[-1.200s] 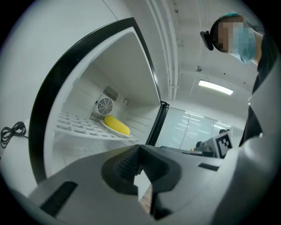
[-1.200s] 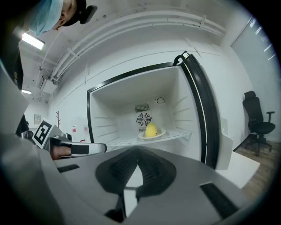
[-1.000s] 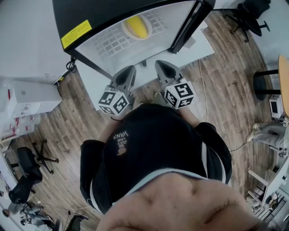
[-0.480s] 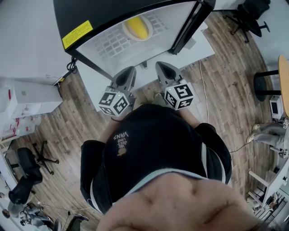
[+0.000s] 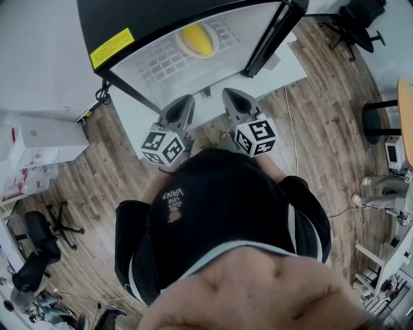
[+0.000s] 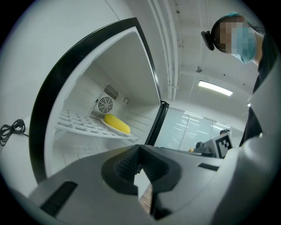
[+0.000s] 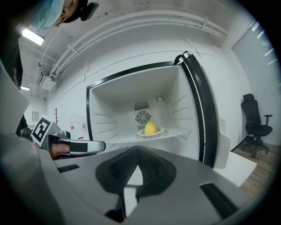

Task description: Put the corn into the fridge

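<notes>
The corn (image 7: 150, 128) is already inside the fridge (image 5: 129, 19). It lies on a small white plate (image 7: 161, 130) that sits on the white wire shelf (image 6: 83, 127), towards the back and just in front of the round fan grille (image 7: 142, 117). Nothing else shows on that shelf.

Both grippers are held out in front of the open compartment, side by side and well short of the shelf. The left gripper (image 6: 139, 151) has its jaws pressed together with nothing between them. The right gripper (image 7: 137, 154) is clenched too and just as empty, with only a sliver of light showing below the point where its pads meet. Neither one touches the corn, the plate or any part of the fridge.

The fridge door (image 5: 271, 35) stands wide open, swung out to the right with its black edge towards the person.

Judging from how things lie, the main part of the job is done — the corn is in the fridge and has been let go. What looks to be left is closing the door, if that counts as part of the job. The right gripper is the nearer one to the door's edge, so a push from that side seems the natural way to finish.
</notes>
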Tool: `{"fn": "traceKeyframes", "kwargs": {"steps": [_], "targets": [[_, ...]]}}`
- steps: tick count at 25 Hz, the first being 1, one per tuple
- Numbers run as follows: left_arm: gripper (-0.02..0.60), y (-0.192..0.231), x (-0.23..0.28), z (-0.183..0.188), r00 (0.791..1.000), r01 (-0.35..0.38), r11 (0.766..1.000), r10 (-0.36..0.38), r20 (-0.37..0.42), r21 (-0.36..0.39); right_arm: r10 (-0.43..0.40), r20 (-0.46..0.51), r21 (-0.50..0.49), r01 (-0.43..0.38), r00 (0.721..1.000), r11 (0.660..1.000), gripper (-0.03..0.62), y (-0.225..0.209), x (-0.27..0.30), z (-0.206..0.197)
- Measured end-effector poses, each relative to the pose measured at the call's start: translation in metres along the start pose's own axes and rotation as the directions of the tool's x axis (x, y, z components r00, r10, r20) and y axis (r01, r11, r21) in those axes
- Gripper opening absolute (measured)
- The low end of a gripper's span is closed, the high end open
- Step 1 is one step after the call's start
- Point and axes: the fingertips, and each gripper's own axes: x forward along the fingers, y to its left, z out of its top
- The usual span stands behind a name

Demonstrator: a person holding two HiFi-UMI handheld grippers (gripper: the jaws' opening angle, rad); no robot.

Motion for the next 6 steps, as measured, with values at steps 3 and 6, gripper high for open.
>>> {"fn": "traceKeyframes", "kwargs": {"steps": [3,6], "targets": [[0.018,-0.0001,-0.0006,-0.0007,1.0,0.002,1.0,-0.002,-0.002,-0.001,-0.001,-0.002,0.0,0.001,1.0,1.0,0.012,0.0007,-0.0003,-0.0012],[0.018,-0.0011,-0.0015,-0.0007,1.0,0.004,1.0,-0.004,-0.003,-0.002,0.001,-0.003,-0.001,-0.001,1.0,1.0,0.012,0.0021,-0.0011,-0.0015]]}}
